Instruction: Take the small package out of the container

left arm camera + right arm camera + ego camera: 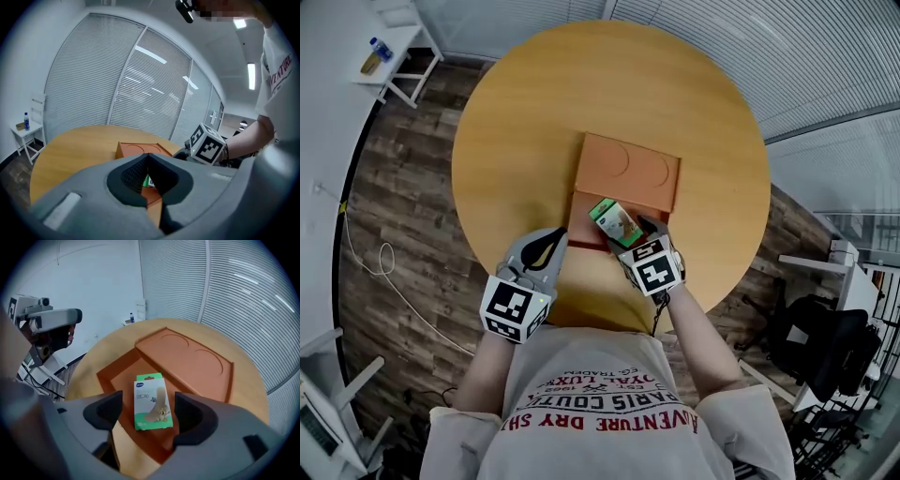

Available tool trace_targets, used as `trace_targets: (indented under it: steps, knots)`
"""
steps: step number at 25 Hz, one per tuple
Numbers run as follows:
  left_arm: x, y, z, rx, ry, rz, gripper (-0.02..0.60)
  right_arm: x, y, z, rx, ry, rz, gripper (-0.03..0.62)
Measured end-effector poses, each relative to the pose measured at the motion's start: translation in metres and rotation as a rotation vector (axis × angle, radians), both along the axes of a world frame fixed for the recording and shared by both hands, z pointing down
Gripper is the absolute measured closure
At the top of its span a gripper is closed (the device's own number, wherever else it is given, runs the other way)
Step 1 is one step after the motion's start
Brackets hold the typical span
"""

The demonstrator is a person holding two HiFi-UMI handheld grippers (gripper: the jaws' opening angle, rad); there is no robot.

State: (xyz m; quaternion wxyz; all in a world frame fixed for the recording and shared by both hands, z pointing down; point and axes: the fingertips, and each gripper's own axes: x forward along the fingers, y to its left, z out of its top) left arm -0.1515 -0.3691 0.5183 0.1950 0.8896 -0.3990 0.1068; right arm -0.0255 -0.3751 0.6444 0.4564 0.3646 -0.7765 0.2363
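We are holding the right gripper (pixel 150 414), jaws spread wide, just above the small green package (pixel 151 400) lying in the orange container (pixel 115 373), its long axis running along the gap between them, while our left gripper (pixel 149 159), jaws pressed together, is sitting farther off.

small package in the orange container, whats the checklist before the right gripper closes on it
1. container open, lid laid back: ok.
2. small package lying flat in the container, nothing on top: ok.
3. right gripper fingers apart, wider than the package: ok.
4. package centred between those fingers: ok, a gap shows on each side.
5. fingers low enough to pinch its sides: cannot tell.
6. left gripper steadying the container: cannot tell; its fingers are together at the container's edge.
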Motion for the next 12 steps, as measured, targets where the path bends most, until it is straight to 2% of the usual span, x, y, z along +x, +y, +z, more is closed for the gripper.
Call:
trace_targets:
  steps: [4, 12]
  knots:
    - [-0.002, -0.004, 0.006, -0.03, -0.007, -0.014, 0.571, -0.002, -0.007, 0.02, -0.042, 0.024, -0.016, 0.23]
    - [-0.006, -0.01, 0.018, -0.077, -0.005, -0.027, 0.571, 0.004, -0.017, 0.059, -0.127, 0.14, -0.039, 0.198]
